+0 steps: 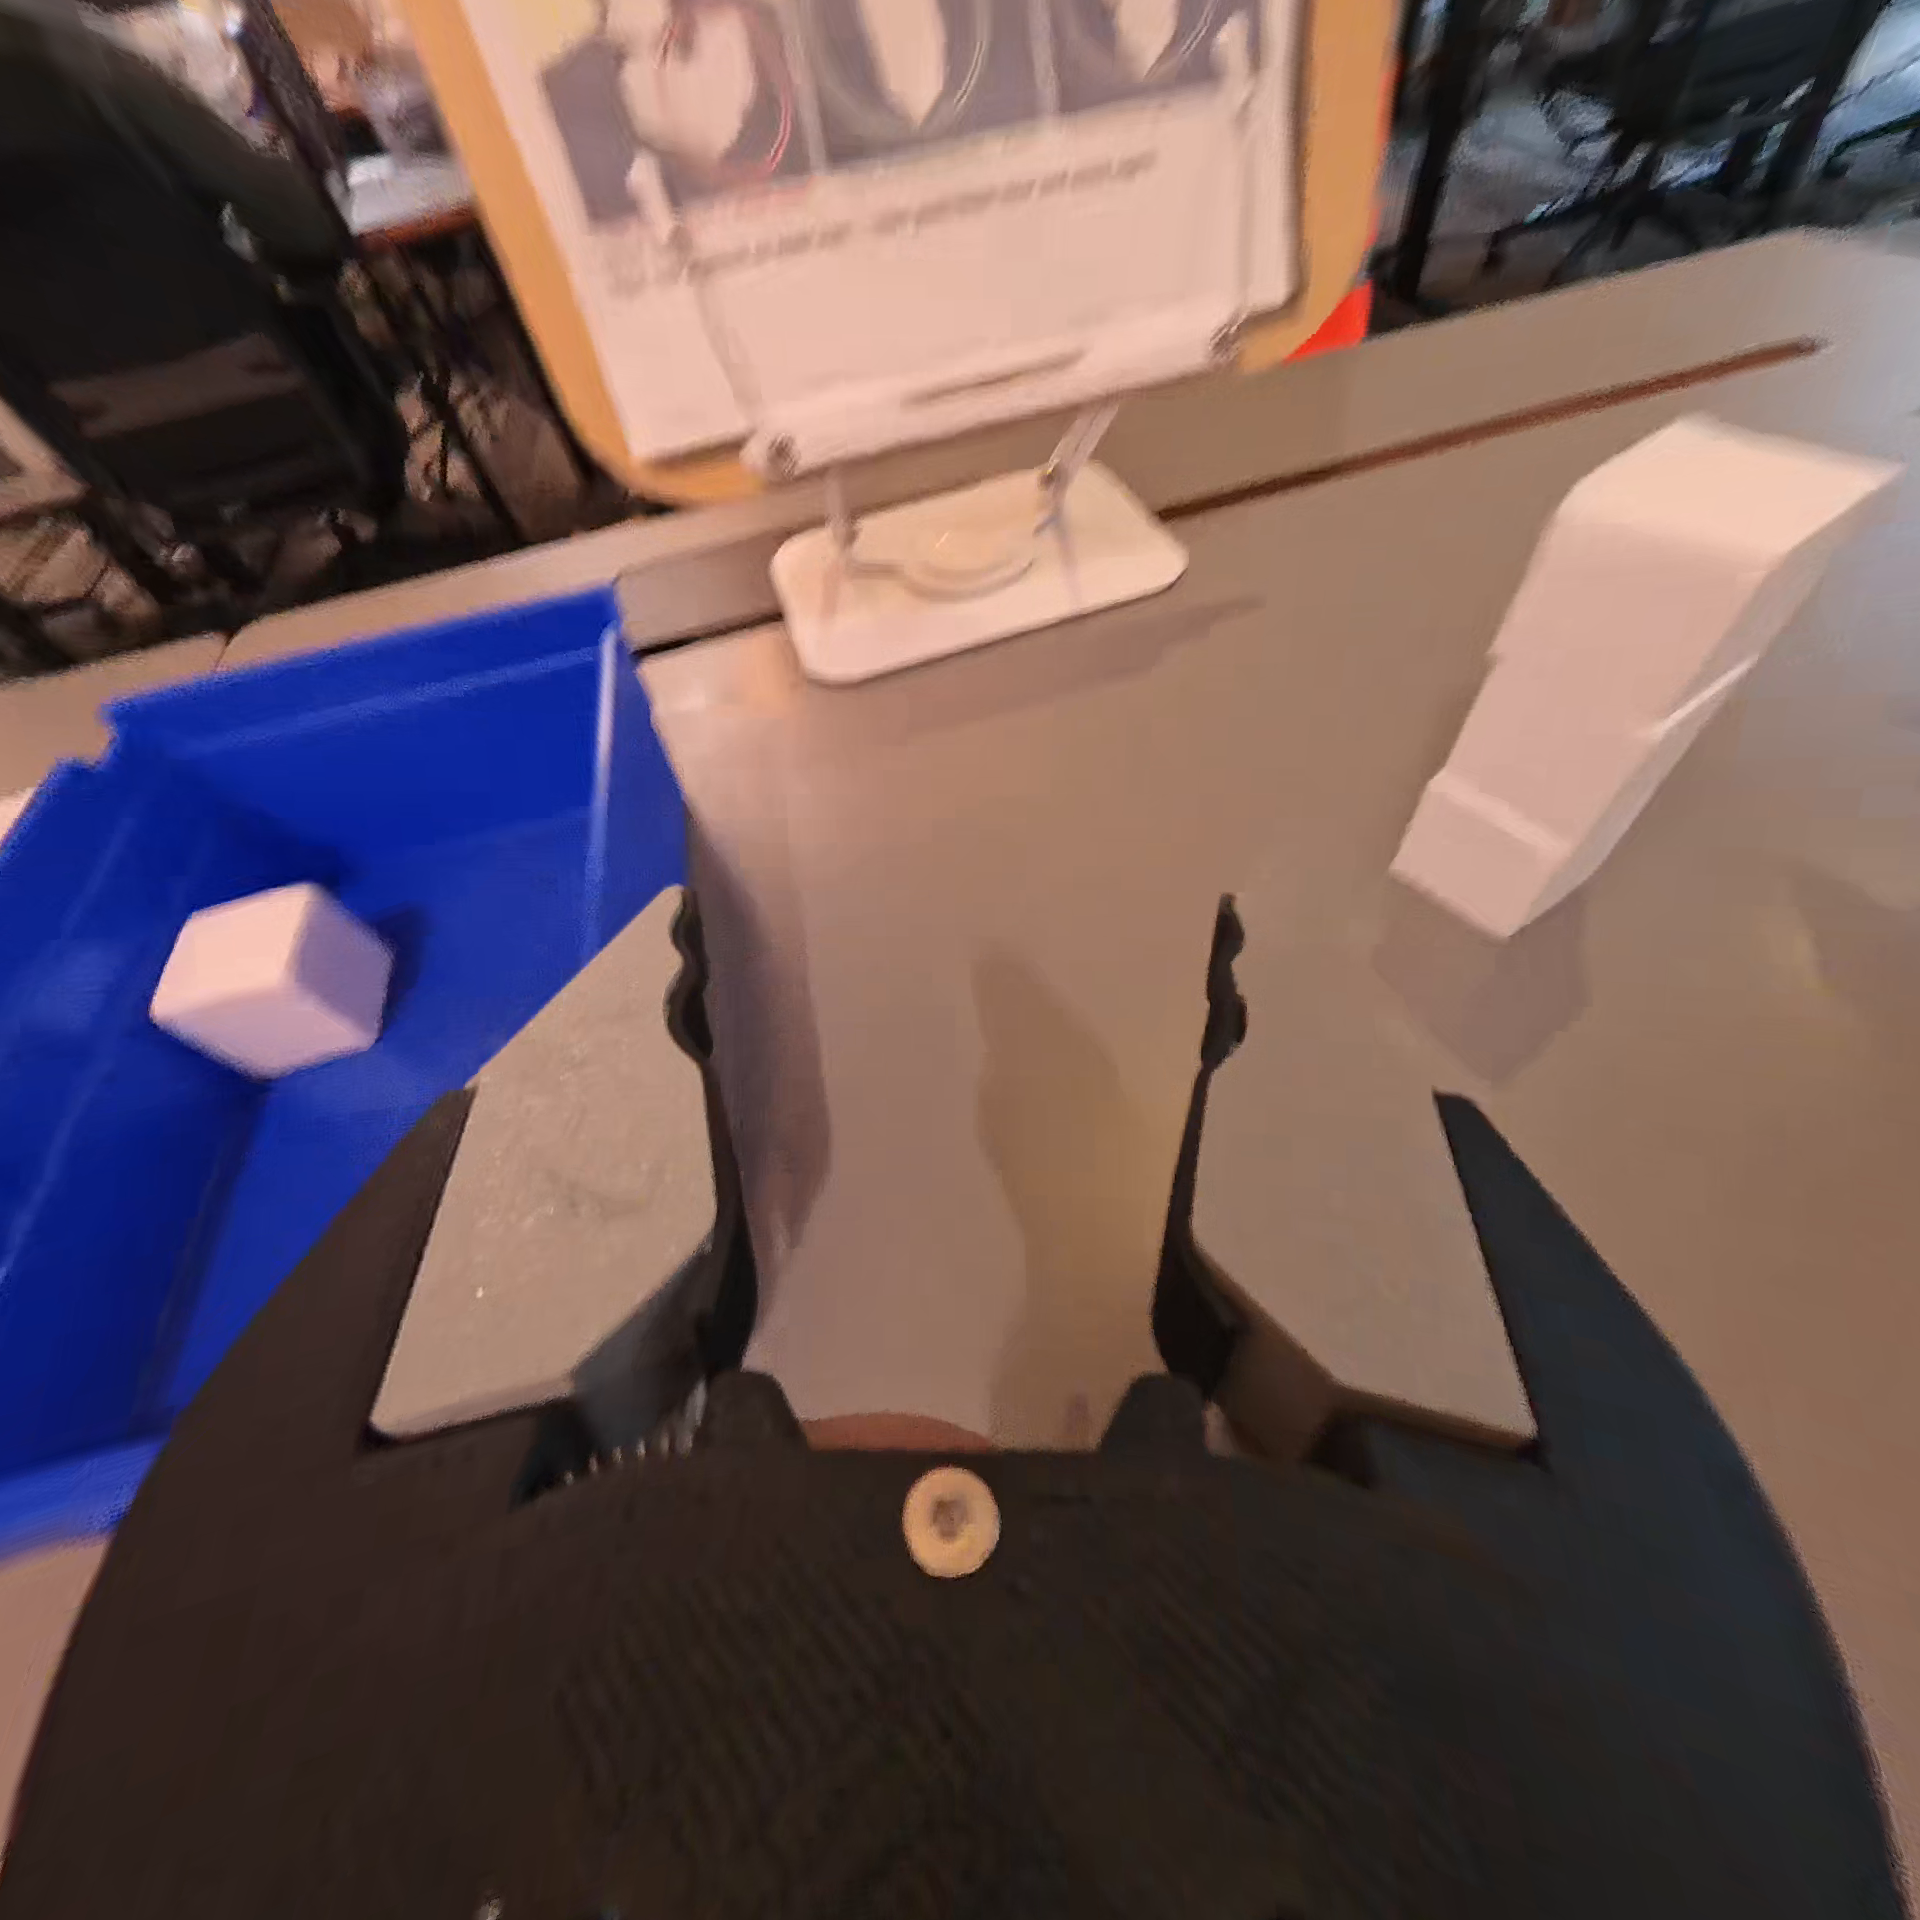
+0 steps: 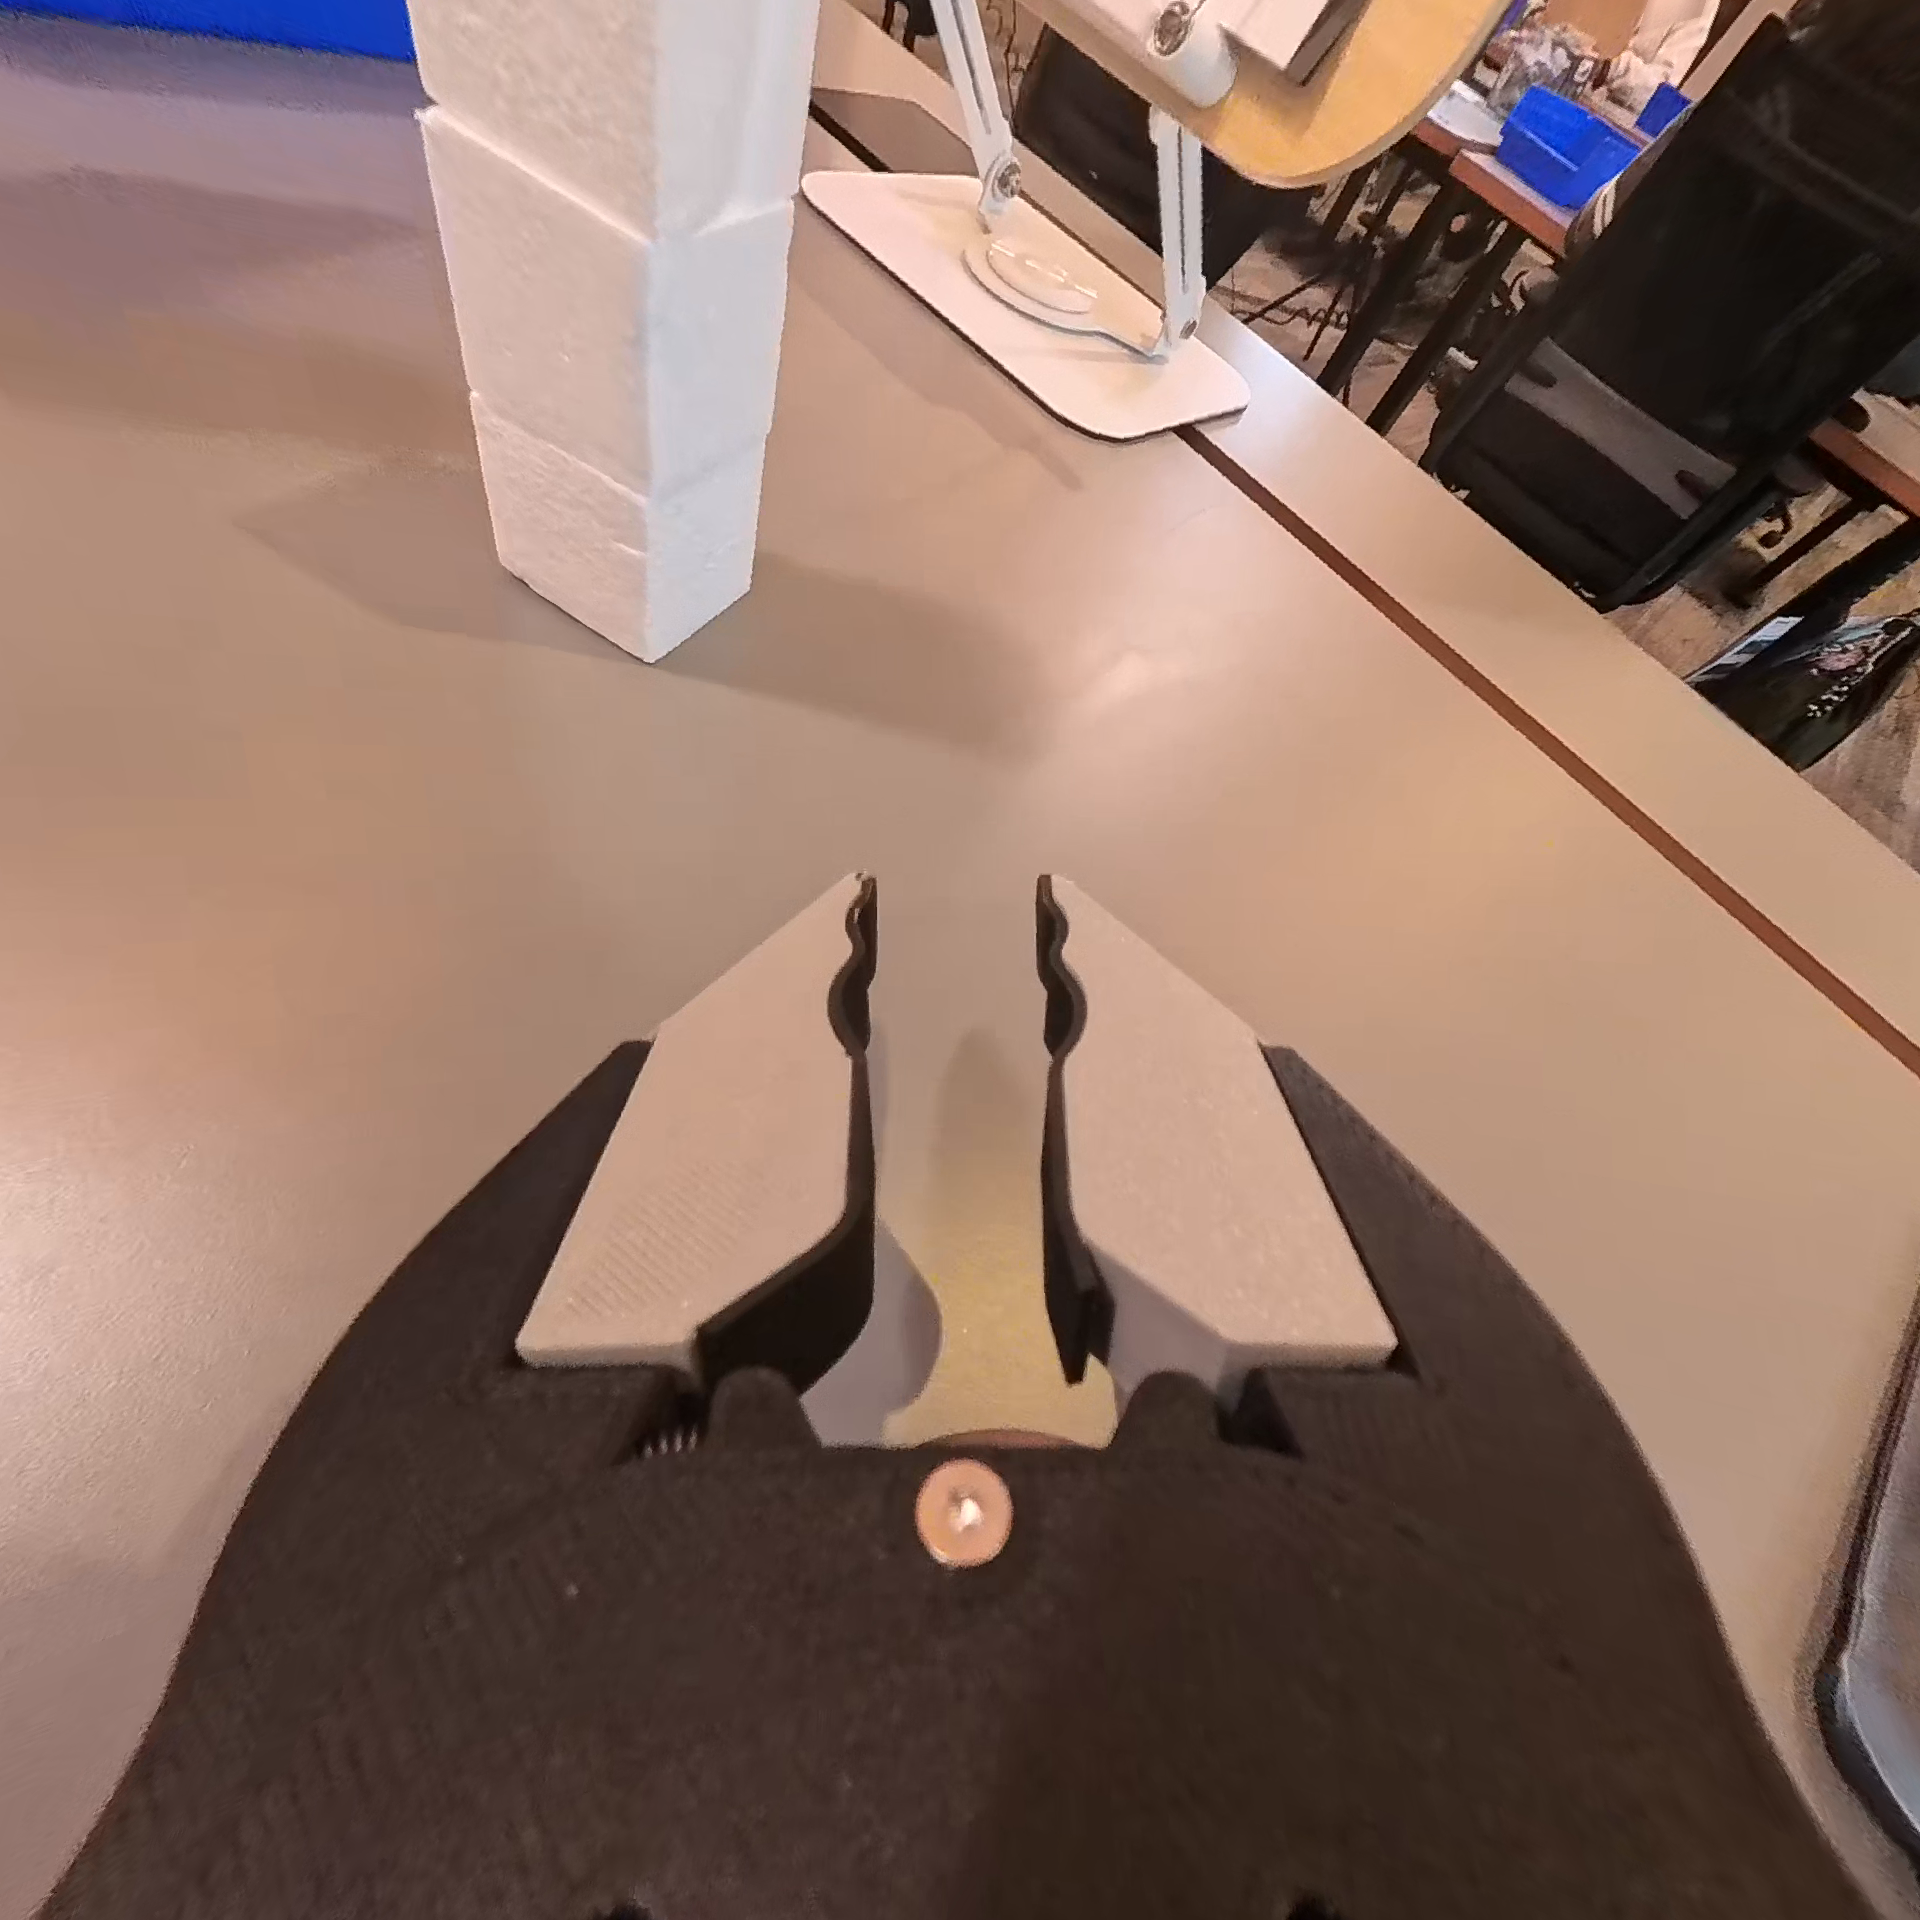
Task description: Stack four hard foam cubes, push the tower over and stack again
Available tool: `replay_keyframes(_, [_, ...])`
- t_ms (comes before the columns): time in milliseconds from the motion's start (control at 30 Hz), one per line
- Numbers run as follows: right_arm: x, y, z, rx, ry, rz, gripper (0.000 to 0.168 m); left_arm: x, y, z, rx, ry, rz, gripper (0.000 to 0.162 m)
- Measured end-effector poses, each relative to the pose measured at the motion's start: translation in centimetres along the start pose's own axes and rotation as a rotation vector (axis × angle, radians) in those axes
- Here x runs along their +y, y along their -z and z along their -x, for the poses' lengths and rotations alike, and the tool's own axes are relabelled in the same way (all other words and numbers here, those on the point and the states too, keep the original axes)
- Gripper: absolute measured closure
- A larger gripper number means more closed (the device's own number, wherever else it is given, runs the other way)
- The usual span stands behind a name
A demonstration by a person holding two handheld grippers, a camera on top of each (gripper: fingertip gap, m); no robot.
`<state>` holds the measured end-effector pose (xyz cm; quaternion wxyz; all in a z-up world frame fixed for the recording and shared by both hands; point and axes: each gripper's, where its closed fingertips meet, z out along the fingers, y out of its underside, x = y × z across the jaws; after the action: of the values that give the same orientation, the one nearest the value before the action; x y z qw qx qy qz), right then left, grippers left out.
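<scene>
A tower of white foam cubes (image 2: pixel 613 343) stands on the grey table ahead and left of my right gripper (image 2: pixel 956 894); three cubes show and its top runs out of frame. The same tower (image 1: pixel 1631 675) shows at the right of the left wrist view. One more white foam cube (image 1: pixel 272 979) lies inside a blue bin (image 1: pixel 436 790) at the left. My left gripper (image 1: pixel 954 914) is open and empty over the table, between the bin and the tower. My right gripper is open with a narrower gap, empty, well short of the tower.
A white stand base (image 1: pixel 977 582) with thin metal legs holds a tilted wood-edged board (image 1: pixel 914 208) at the table's back; it also shows in the right wrist view (image 2: pixel 1039 281). A dark seam (image 2: pixel 1558 769) crosses the table. Chairs and blue bins (image 2: pixel 1558 135) stand beyond the edge.
</scene>
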<state>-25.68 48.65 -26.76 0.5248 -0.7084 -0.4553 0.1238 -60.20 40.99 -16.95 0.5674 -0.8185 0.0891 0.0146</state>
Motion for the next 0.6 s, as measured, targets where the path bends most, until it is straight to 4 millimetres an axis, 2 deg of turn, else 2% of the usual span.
replay_keyframes(67, [0.2, -0.1, 0.0, 0.003, 0.006, 0.009, 0.140, 1.9, 0.4, 2.5, -0.072, 0.021, 0.063, 0.064])
replay_keyframes(100, [0.2, -0.1, 0.0, 0.006, 0.007, 0.010, 0.140, 2.2, 0.8, 3.7, -0.106, 0.031, 0.070, 0.064])
replay_keyframes(233, [0.2, -0.1, -0.1, 0.009, 0.002, 0.008, 0.140, 0.4, 1.8, 8.5, -0.212, 0.038, -0.007, 0.065])
replay_keyframes(333, [0.6, -0.4, 0.1, 0.000, -0.006, 0.022, 0.140, -0.6, 1.2, 14.3, -0.309, 0.067, 0.040, 0.065])
replay_keyframes(400, [1.0, -0.7, 0.2, -0.005, -0.004, 0.041, 0.140, -0.8, 0.1, 18.1, -0.352, 0.088, 0.081, 0.064])
replay_keyframes(467, [1.0, -0.7, 0.3, 0.002, 0.008, 0.042, 0.141, 0.2, -1.7, 21.2, -0.379, 0.089, 0.162, 0.066])
replay_keyframes(600, [0.9, -0.7, 0.5, 0.005, 0.019, 0.042, 0.141, 3.7, -6.0, 24.8, -0.381, 0.101, 0.323, 0.072])
